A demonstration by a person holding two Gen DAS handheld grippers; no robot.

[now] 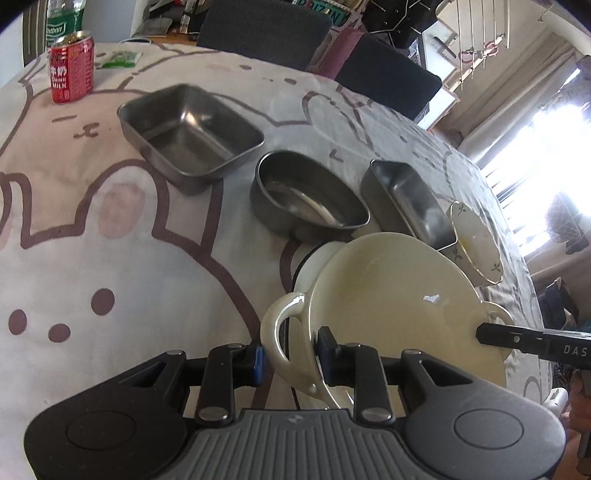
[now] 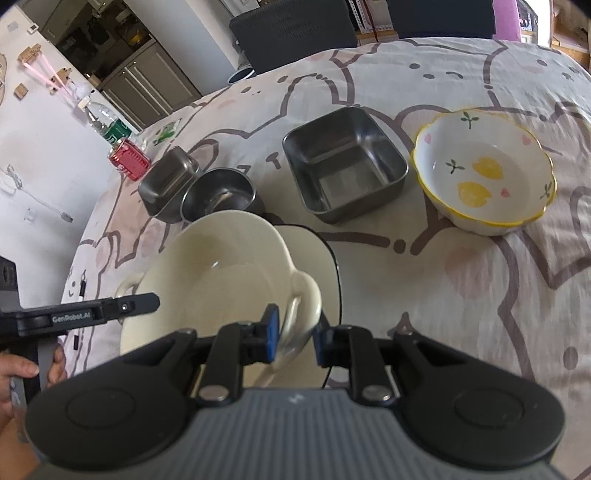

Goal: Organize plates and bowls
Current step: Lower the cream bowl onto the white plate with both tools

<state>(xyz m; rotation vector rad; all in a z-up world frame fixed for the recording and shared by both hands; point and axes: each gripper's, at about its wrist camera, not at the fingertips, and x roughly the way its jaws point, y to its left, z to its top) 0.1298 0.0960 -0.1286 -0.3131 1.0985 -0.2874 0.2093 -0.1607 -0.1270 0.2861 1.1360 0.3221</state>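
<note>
Above the white plate [image 2: 325,258], both tongs [image 1: 290,356] [image 2: 295,334] clamp the cream bowl's [image 1: 388,295] handles.

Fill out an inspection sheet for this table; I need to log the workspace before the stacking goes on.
Surface: tablecloth with bunny print.
Job's things: cream two-handled bowl held tilted over a white black-rimmed plate; large steel tray, round steel bowl, small steel tray, floral bowl all on the cloth.
Clutter: red milk can, green bottle, green packet.
Grippers: left claw clamps one bowl handle; right claw clamps the other.
Cables: white cable beyond the table.
Surroundings: dark chairs, bright window.
</note>
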